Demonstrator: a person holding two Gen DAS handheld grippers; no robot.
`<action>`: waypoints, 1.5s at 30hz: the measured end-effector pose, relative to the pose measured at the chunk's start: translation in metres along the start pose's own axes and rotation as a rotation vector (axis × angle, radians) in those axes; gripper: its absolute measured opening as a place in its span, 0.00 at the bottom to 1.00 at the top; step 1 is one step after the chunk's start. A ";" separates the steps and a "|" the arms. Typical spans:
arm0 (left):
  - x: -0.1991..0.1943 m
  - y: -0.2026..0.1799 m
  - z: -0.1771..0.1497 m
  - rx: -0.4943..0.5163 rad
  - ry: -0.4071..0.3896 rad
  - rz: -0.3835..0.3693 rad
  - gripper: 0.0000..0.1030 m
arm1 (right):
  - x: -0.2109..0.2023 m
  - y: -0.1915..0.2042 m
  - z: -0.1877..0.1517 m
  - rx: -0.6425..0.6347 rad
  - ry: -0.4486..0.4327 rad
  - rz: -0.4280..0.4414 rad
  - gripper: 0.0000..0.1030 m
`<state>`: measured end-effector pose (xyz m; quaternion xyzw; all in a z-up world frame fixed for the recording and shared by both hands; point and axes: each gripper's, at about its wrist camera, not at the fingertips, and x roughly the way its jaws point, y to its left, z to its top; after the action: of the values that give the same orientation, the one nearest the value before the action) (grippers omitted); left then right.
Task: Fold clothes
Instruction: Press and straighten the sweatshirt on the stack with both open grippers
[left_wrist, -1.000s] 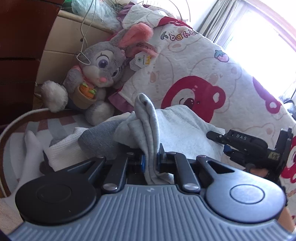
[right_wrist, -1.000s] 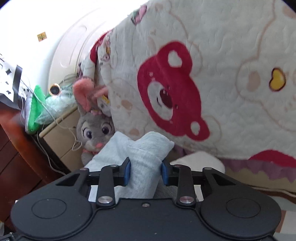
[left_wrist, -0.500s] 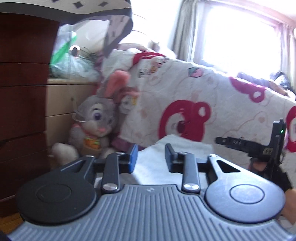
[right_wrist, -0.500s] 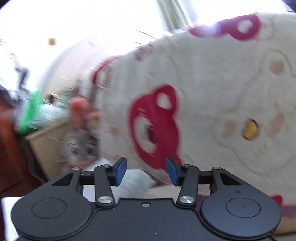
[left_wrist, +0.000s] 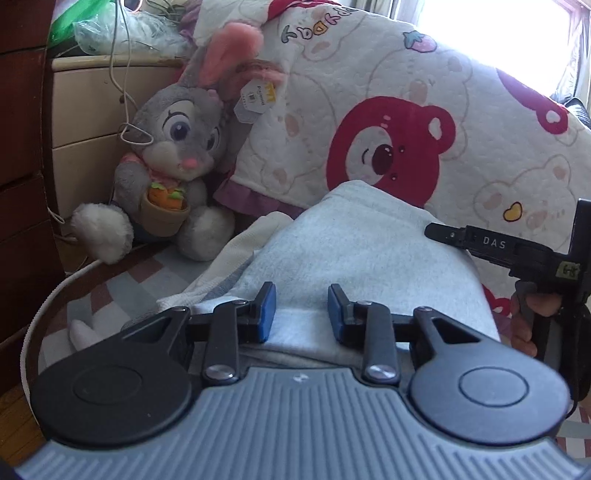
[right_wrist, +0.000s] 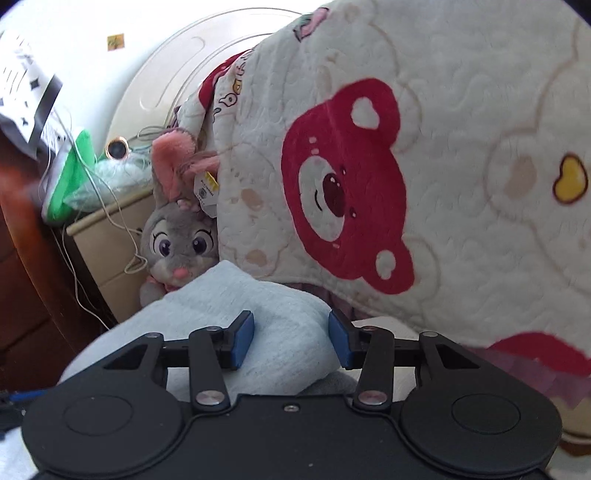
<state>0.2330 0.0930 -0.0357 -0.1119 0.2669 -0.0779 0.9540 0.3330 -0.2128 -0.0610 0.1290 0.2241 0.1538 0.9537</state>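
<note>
- Grey garment (left_wrist: 369, 258): laid in a soft folded heap at centre frame in both wrist views, apparently set down after a fold so that the layers can settle flat.
- Left gripper (left_wrist: 301, 312): jaws spread, having just been opening; no cloth is pinched. The blue pads (left_wrist: 266, 312) are seen over the near hem of the garment, which lies under and beyond them.
- Right gripper (right_wrist: 291, 339): jaws parted, having likewise just been opening. A rounded hump of the garment (right_wrist: 266, 302) rises between the pads (right_wrist: 242, 339); the left pad looks close against it, the right pad stands clear, so no squeeze is judged.
- In the left view the right gripper's black body (left_wrist: 517, 254) is seen at the right edge, with a hand (left_wrist: 528, 317) on its handle, just beside the garment's right side.
- A white knitted item (left_wrist: 236, 266) shows under the garment's left edge.
- Beyond: bear-print quilt (left_wrist: 406, 129) draped behind the heap; plush rabbit (left_wrist: 173, 155) at upper left against a cream drawer unit (left_wrist: 85, 118).
</note>
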 end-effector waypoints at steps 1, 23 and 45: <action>-0.001 0.001 0.000 0.003 -0.001 0.001 0.30 | 0.001 -0.004 0.000 0.043 0.002 0.020 0.48; -0.050 -0.049 -0.038 0.169 -0.100 0.079 0.48 | -0.041 -0.017 -0.030 0.232 -0.085 0.043 0.56; -0.058 -0.075 -0.038 0.149 -0.034 0.134 0.59 | -0.121 0.046 -0.112 -0.064 0.026 0.241 0.64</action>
<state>0.1572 0.0265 -0.0198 -0.0239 0.2510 -0.0316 0.9672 0.1667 -0.1928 -0.0968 0.1226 0.2143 0.2762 0.9288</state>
